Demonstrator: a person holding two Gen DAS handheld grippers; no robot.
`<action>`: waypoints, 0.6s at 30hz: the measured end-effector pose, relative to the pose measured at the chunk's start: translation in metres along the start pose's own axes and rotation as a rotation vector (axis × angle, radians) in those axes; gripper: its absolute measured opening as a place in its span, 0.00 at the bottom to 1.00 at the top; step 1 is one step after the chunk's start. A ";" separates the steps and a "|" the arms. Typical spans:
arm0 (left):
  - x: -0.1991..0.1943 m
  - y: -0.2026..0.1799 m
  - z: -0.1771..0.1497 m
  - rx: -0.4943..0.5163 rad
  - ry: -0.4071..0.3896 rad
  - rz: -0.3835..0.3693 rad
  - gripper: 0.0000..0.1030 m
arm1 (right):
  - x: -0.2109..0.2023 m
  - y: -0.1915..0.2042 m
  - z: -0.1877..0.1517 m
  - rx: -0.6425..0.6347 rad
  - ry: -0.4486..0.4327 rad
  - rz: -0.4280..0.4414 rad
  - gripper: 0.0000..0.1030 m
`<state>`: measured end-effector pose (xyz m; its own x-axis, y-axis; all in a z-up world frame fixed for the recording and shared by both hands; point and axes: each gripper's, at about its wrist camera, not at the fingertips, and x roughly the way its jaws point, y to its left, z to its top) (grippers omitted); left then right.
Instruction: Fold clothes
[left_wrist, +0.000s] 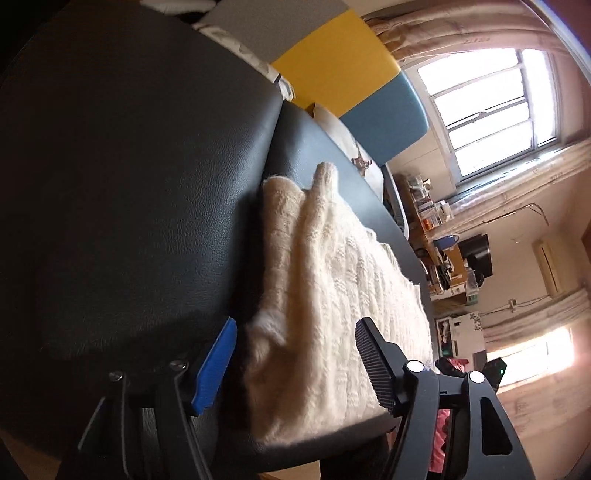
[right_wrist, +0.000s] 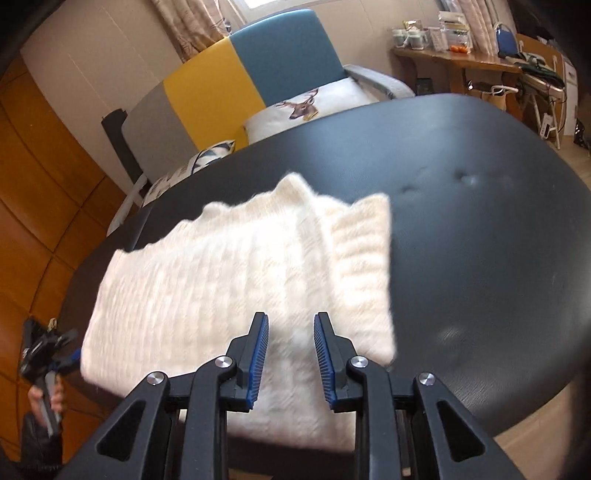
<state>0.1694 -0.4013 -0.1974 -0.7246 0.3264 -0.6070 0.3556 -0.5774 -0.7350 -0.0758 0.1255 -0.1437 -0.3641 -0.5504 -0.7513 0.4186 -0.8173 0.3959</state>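
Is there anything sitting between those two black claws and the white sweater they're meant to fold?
Nothing visible. The white sweater lies alone on the dark table. The right gripper hangs over its near edge with open jaws, and the left gripper straddles the other end, jaws open.

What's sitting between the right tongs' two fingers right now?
In the right wrist view, the right tongs stand open over the white knit sweater; only its near edge shows in the gap, on the dark table. No contact is visible.
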 end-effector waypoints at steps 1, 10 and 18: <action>0.006 0.001 0.004 0.005 0.023 -0.004 0.66 | 0.002 0.004 -0.001 -0.005 0.009 0.009 0.24; 0.037 -0.010 0.023 0.088 0.110 -0.030 0.66 | 0.022 0.040 -0.012 -0.103 0.097 0.035 0.24; 0.060 -0.035 0.029 0.194 0.147 -0.058 0.72 | 0.052 0.063 -0.026 -0.253 0.221 -0.047 0.25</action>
<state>0.0967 -0.3831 -0.1994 -0.6413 0.4604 -0.6139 0.1856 -0.6832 -0.7063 -0.0463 0.0496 -0.1716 -0.2107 -0.4402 -0.8728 0.6087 -0.7577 0.2352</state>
